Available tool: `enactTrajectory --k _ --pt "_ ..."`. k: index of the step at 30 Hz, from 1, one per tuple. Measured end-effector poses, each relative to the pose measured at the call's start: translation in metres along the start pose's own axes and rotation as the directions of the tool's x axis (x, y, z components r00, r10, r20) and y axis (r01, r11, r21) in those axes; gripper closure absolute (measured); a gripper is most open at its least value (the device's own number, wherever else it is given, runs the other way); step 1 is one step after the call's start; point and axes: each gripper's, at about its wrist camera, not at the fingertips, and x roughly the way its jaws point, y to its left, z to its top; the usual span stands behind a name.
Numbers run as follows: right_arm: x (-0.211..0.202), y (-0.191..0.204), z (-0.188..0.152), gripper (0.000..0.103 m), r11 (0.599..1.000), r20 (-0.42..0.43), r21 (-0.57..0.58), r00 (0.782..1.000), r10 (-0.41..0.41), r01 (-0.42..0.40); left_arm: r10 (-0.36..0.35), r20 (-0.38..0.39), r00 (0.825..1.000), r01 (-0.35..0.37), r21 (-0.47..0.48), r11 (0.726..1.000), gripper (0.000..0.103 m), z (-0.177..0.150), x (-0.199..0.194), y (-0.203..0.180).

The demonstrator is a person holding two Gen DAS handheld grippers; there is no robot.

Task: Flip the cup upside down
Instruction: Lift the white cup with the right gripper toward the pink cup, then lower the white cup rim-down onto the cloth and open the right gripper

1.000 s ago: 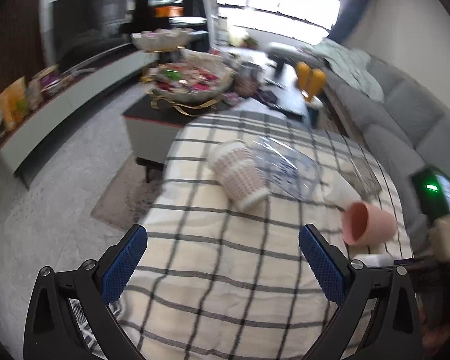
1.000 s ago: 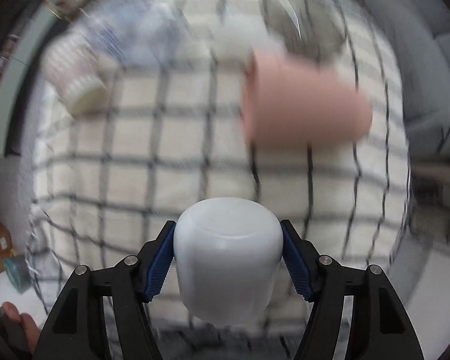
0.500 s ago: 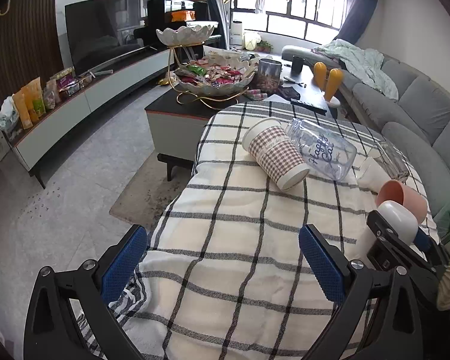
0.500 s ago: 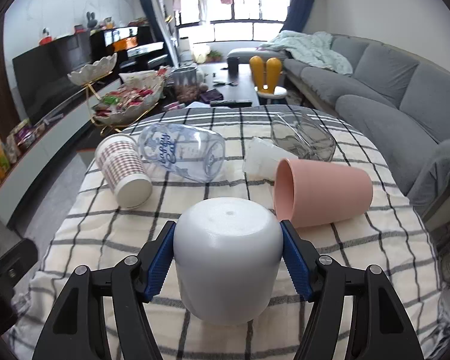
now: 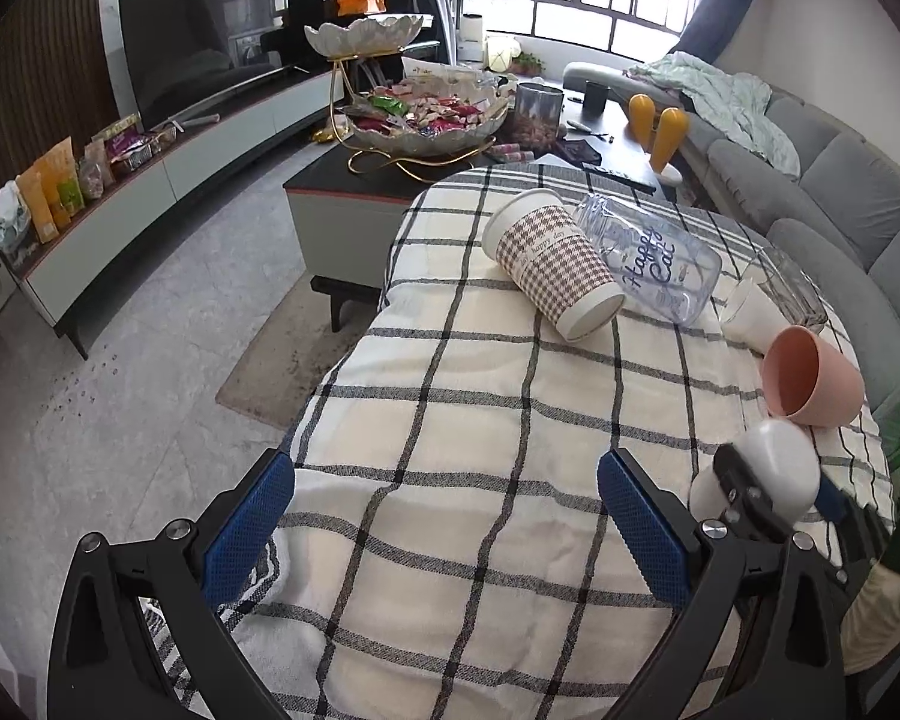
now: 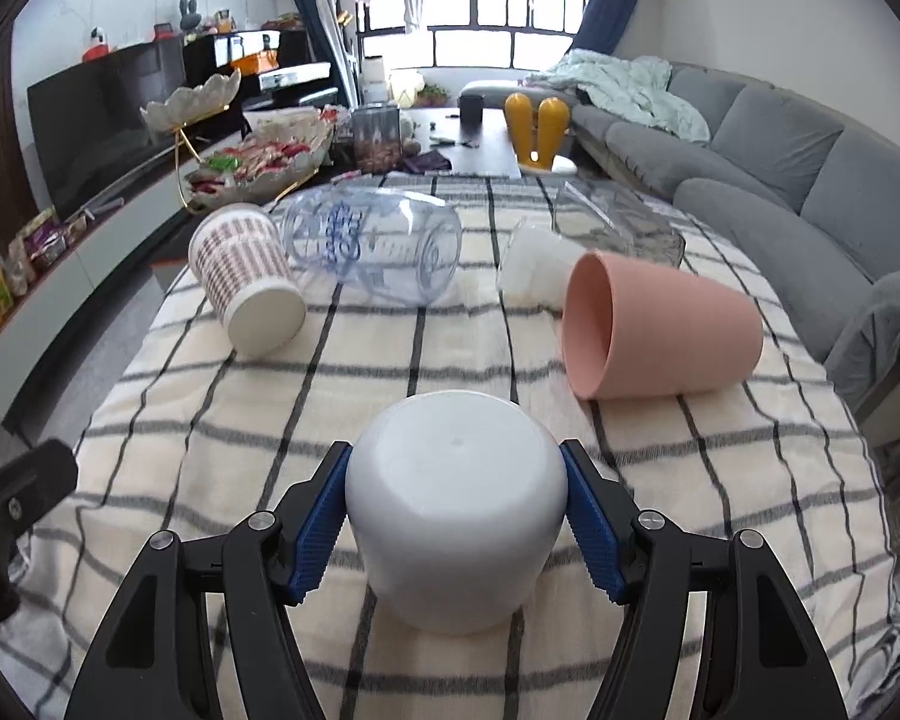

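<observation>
My right gripper (image 6: 456,516) is shut on a white cup (image 6: 456,498), held upside down with its closed base up, low over the checked tablecloth (image 6: 210,432). The same cup (image 5: 780,468) shows in the left wrist view at the right edge, between the right gripper's fingers. My left gripper (image 5: 444,522) is open and empty above the cloth's near left part.
Lying on their sides on the cloth: a pink cup (image 6: 660,330), a houndstooth paper cup (image 6: 246,282), a clear jar (image 6: 378,252), a small white cup (image 6: 534,270) and a clear glass (image 6: 618,222). A coffee table (image 5: 354,192) with snacks stands behind, a grey sofa (image 6: 780,168) to the right.
The right gripper has swung the white cup from pointing down at the table to level, then lowered it toward the cloth. The left gripper's view has steadied and shifted left.
</observation>
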Motion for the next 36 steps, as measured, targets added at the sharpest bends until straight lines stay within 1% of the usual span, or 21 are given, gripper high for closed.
enactTrajectory --k 9,12,13,14,18,21,23,26,32,36 --pt "-0.003 -0.001 -0.001 0.035 1.0 -0.015 0.0 1.0 0.009 -0.009 -0.007 0.02 1.0 0.007 0.013 1.0 0.0 0.001 -0.009 -0.005" --pt "-0.013 -0.001 0.003 0.03 1.0 0.006 -0.004 1.0 0.009 -0.009 -0.01 0.037 0.999 0.009 0.011 1.0 0.0 0.003 -0.017 -0.005" --pt "-0.016 -0.001 0.004 0.025 1.0 0.014 -0.006 1.0 0.01 -0.009 -0.01 0.043 0.999 0.009 0.011 1.0 0.0 0.003 -0.02 -0.005" --pt "-0.023 -0.002 0.006 0.023 1.0 0.029 -0.01 1.0 0.008 -0.007 -0.009 0.048 0.999 0.009 0.011 1.0 0.0 0.005 -0.022 -0.005" --pt "-0.05 -0.009 0.014 0.022 1.0 0.076 -0.016 0.997 0.006 -0.004 -0.013 0.085 0.996 0.012 0.013 1.0 0.0 0.007 -0.039 -0.008" --pt "-0.077 -0.021 0.021 0.017 0.999 0.121 -0.011 0.992 -0.047 0.049 -0.022 0.125 0.992 0.02 0.019 1.0 0.0 0.006 -0.055 -0.013" --pt "-0.09 -0.029 0.024 0.014 0.998 0.138 -0.005 0.988 -0.069 0.07 -0.032 0.151 0.988 0.028 0.027 0.999 0.0 0.005 -0.066 -0.018" --pt "-0.112 -0.043 0.028 0.012 0.995 0.153 0.008 0.983 -0.097 0.097 -0.038 0.178 0.983 0.029 0.051 0.998 0.0 0.002 -0.08 -0.027" --pt "-0.137 -0.055 0.027 0.011 0.992 0.163 -0.002 0.978 -0.127 0.129 -0.057 0.204 0.977 0.04 0.089 0.995 0.0 -0.005 -0.104 -0.042" --pt "-0.154 -0.062 0.025 0.009 0.991 0.195 0.005 0.972 -0.129 0.13 -0.051 0.253 0.966 0.025 0.107 0.994 0.0 -0.008 -0.122 -0.049"
